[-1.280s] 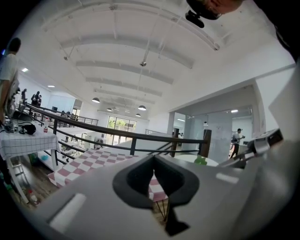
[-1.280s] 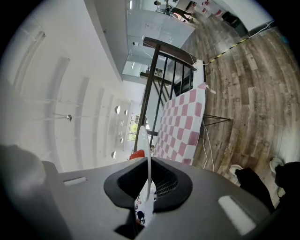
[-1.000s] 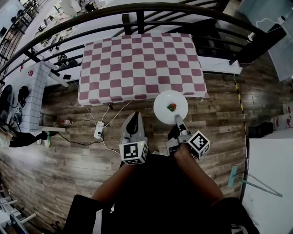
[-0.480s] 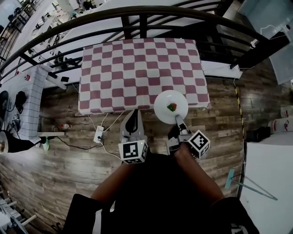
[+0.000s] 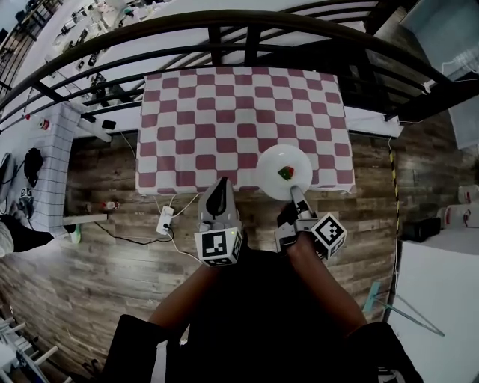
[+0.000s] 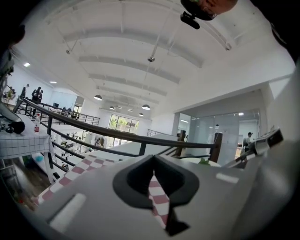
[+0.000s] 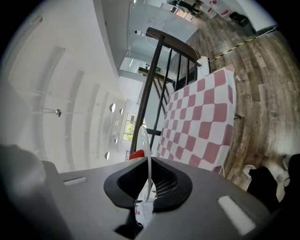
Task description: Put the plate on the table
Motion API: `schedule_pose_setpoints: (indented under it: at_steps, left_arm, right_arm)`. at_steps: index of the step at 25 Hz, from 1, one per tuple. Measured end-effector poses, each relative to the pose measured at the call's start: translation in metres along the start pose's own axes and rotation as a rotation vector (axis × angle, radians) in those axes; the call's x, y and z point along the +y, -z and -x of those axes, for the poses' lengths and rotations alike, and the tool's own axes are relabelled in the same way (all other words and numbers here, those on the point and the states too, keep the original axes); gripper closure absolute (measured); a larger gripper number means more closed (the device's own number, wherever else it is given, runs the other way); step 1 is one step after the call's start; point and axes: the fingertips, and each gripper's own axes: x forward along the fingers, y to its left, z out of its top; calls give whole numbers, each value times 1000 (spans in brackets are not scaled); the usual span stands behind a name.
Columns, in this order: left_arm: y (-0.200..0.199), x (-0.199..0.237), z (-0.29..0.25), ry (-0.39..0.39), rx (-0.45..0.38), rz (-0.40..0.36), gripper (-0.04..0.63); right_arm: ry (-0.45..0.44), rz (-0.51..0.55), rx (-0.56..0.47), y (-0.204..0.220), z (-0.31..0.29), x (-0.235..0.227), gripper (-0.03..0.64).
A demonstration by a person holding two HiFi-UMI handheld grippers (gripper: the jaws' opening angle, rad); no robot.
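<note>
A white plate (image 5: 271, 168) with a small red and green piece of food (image 5: 285, 173) on it hangs over the near right edge of the table (image 5: 239, 112), which wears a red and white checked cloth. My right gripper (image 5: 297, 191) is shut on the plate's near rim. In the right gripper view the plate (image 7: 146, 150) stands edge-on between the jaws, with the checked table (image 7: 197, 122) beyond. My left gripper (image 5: 218, 184) is shut on nothing, just short of the table's near edge; its view shows the cloth (image 6: 84, 166) ahead of the gripper (image 6: 152, 161).
A black curved railing (image 5: 224, 22) runs behind the table. A white power strip (image 5: 163, 220) with cables lies on the wooden floor by the table's near left corner. A white gridded side table (image 5: 49, 157) stands at the left, a pale surface (image 5: 441, 299) at the right.
Both grippers have moved forward to the table. The plate, earlier over the floor in front of it, now overlaps the table's near right edge.
</note>
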Motion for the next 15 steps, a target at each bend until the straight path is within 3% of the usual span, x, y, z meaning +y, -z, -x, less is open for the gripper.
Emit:
schedule_pose_setpoints:
  at_steps: [5,15]
  left_arm:
    - [7,22,-34,24,2,10,585]
    - [3,51,-66,69,11,17,586]
  right_arm:
    - [-35,4,-6,5,-36,14,604]
    - [5,-6,-84,-1,-64,13,604]
